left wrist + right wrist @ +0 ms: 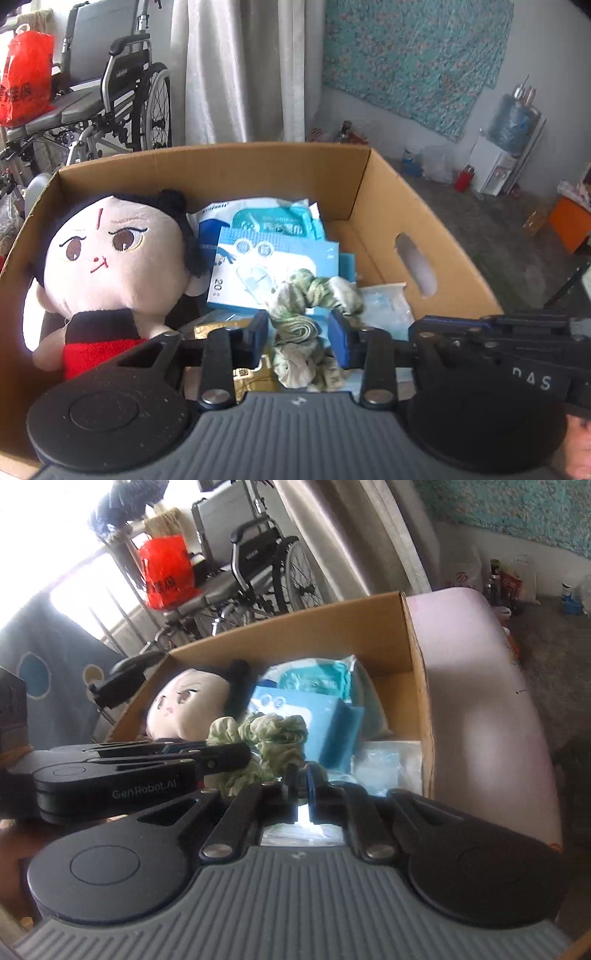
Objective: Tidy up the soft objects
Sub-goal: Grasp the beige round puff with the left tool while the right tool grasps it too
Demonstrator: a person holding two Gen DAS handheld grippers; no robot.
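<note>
A green and white scrunchie (306, 314) hangs over the open cardboard box (229, 166). My left gripper (298, 338) has its jaws apart, and the scrunchie lies loose between them. A plush doll (114, 258) with a pale face and red top lies in the box's left side. In the right wrist view the scrunchie (266, 738) sits by the left gripper's tip above the box (314, 627), next to the doll (188, 705). My right gripper (301, 775) is shut, its fingers nearly touching, with nothing seen between them, at the box's near edge.
Blue and white packets (273, 258) fill the middle of the box, with clear bags at its right. A wheelchair (122, 99) and a red bag (26, 77) stand behind it. A pale pink surface (491, 701) lies to the box's right.
</note>
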